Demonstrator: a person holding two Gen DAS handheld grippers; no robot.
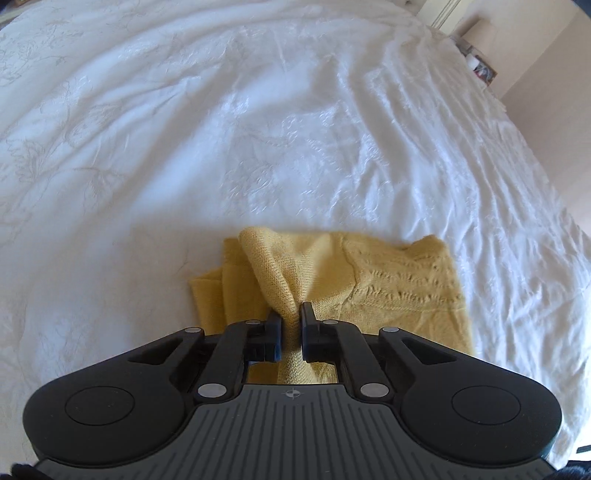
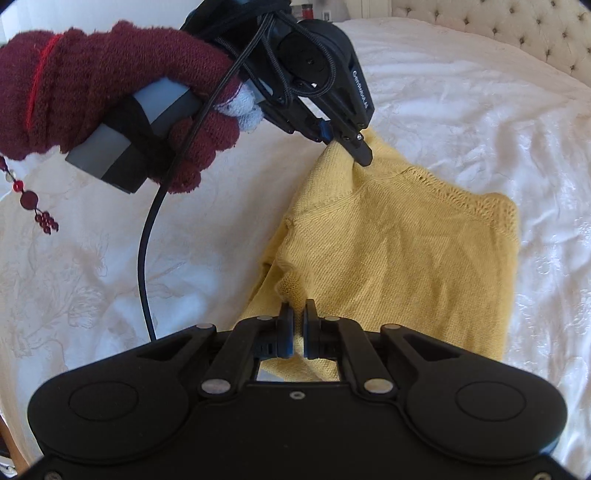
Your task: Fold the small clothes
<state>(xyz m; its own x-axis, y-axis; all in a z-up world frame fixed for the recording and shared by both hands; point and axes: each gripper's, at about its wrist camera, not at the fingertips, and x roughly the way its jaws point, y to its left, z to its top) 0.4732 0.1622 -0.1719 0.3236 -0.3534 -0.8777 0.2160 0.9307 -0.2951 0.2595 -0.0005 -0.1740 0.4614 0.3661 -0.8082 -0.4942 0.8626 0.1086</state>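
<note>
Gloved left hand (image 2: pixel 110 103) tilts its tool (image 2: pixel 354 142) down, pinching sweater (image 2: pixel 406 251).

bright daylight washes out the white bedspread (image 1: pixel 258 110) at right; soft shadows lower left; fisheye bending and dark corners; slight blur.

white bedspread (image 1: pixel 258 129), tufted headboard (image 2: pixel 517 33), bedside lamp (image 1: pixel 480 31)

My left gripper (image 1: pixel 291 325) has its jaws closed on a pinch of the yellow knit (image 1: pixel 388 280). My right gripper (image 2: pixel 298 321) is also closed on its near edge. My left hand (image 2: pixel 110 96) wears a dark red glove.
</note>
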